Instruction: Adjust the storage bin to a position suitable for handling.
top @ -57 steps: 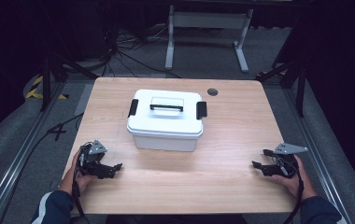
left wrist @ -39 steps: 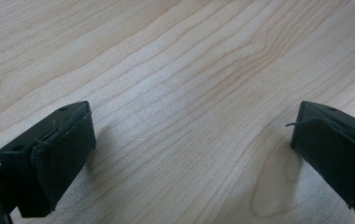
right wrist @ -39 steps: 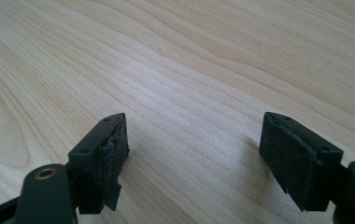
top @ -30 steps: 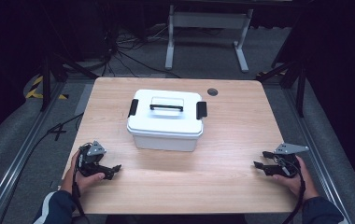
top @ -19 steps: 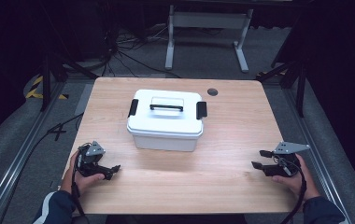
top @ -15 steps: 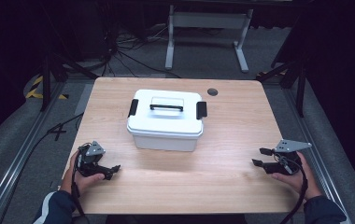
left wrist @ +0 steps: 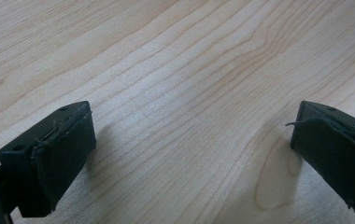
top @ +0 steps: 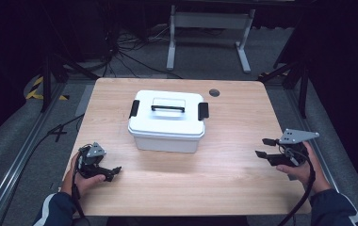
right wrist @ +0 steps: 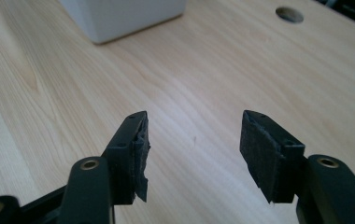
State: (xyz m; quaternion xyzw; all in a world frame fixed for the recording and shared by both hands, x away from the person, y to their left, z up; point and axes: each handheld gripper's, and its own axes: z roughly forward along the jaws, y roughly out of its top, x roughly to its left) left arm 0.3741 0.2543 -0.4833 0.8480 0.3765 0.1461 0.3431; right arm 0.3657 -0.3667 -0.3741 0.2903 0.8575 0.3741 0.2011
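At centre frame of the high view, a white lidded box [top: 166, 121] with a black handle and side latches sits on the wooden table [top: 233, 117], well apart from both tools. Lower left, my left gripper [top: 112, 173] lies low over the wood, jaws spread wide with nothing between them. Lower right, my right gripper [top: 264, 148] hovers near the table's edge, hand [top: 299, 165] wrapped behind it, jaws parted and empty, pointing toward the box.
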